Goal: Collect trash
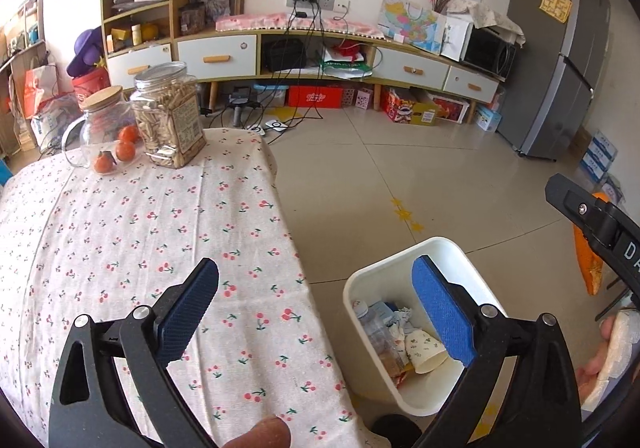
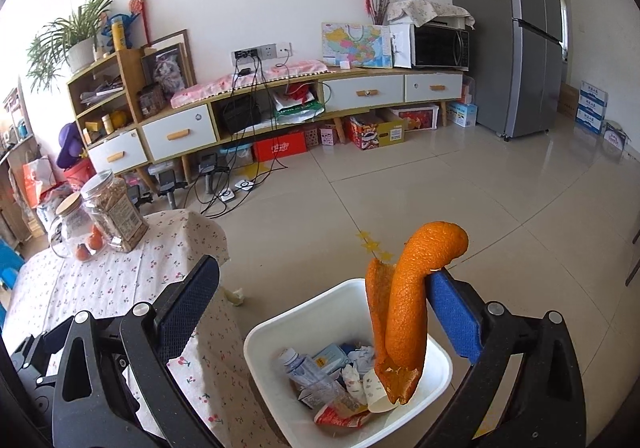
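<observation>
The orange peel was light and floppy, stuck to the right gripper's wide-open fingers above the bin.

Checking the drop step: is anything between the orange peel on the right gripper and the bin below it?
Nothing visible. The orange peel hangs off the open right gripper's blue finger, directly over the open white bin.

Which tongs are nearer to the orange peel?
Right. The peel hangs on the blue pad of the open right tongs, above the bin. The left tongs are open and empty, straddling the table edge, apart from the peel.
</observation>
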The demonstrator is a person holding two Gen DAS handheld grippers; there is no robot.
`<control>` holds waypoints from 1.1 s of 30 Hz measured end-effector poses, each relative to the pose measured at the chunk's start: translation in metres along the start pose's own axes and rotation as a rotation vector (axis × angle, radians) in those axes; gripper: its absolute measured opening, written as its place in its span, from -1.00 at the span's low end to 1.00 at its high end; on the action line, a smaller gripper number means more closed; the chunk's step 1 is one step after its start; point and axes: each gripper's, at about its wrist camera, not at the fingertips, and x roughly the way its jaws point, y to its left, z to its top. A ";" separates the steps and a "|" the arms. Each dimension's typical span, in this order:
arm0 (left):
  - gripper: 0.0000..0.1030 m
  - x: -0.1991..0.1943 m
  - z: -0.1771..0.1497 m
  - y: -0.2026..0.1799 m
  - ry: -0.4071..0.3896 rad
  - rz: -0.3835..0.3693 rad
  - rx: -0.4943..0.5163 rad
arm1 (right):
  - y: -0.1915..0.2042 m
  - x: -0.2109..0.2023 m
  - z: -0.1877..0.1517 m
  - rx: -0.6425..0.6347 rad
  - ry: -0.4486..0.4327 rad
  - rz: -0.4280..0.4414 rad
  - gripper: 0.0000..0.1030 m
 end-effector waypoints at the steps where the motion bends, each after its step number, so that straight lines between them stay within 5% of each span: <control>1: 0.84 -0.003 -0.002 0.009 -0.006 0.019 -0.005 | 0.009 -0.002 -0.002 -0.022 -0.008 0.004 0.86; 15: 0.87 -0.035 -0.023 0.105 -0.065 0.118 -0.095 | 0.093 -0.010 -0.025 -0.146 -0.038 0.107 0.86; 33: 0.87 -0.043 -0.023 0.132 -0.074 0.130 -0.166 | 0.106 -0.005 -0.033 -0.155 -0.020 0.132 0.86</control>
